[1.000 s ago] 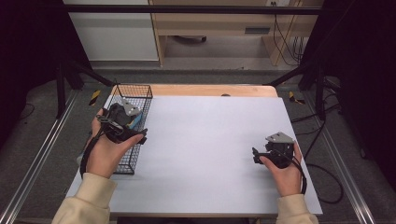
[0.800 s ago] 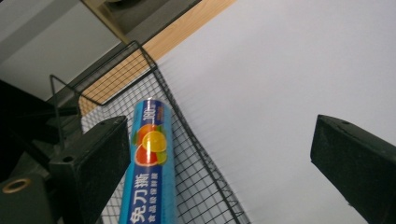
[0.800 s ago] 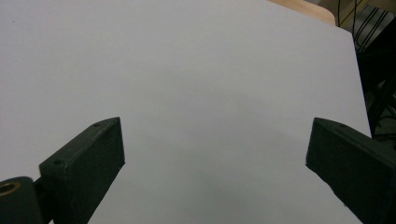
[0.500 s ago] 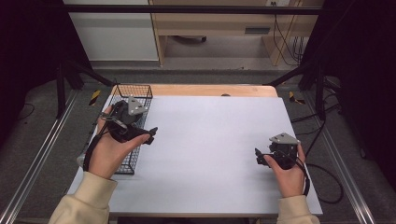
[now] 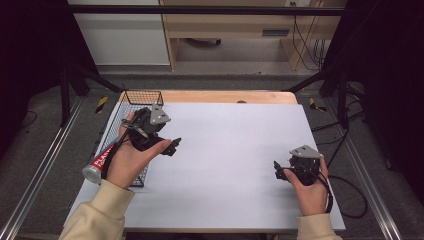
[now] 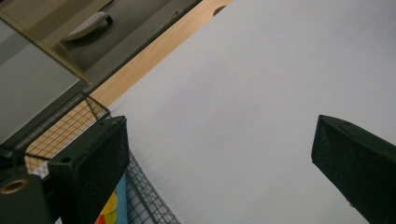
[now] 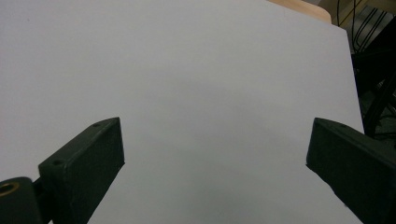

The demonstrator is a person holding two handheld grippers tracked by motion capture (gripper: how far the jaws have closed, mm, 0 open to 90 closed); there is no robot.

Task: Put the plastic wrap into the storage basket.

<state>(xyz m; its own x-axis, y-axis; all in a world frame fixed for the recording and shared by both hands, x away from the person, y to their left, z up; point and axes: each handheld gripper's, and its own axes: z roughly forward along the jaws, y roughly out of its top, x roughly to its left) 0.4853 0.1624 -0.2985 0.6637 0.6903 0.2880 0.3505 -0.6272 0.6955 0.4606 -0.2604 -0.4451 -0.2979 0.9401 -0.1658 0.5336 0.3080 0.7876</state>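
My left gripper [image 5: 170, 145] is held just over the right rim of a black wire basket [image 5: 142, 95], its jaws pointing right over the white table top [image 5: 230, 135]. In the left gripper view the gripper [image 6: 219, 158] is open, with bare table between the jaws. A red-labelled can [image 5: 100, 161] lies at the basket's near end, partly hidden by the hand. My right gripper [image 5: 277, 170] rests near the front right of the table, pointing left. The right gripper view shows this gripper [image 7: 215, 163] open and holding nothing.
The basket mesh [image 6: 149, 196] and a colourful label [image 6: 112, 207] show beside the left jaw. A wooden strip [image 5: 225, 96] runs along the table's far edge. Metal frame rails [image 5: 40, 170] flank the table, and cables [image 5: 350, 190] trail at the right.
My left gripper has moved right and a little nearer, from above the basket out to its right rim. The right hand has shifted slightly towards the near edge.
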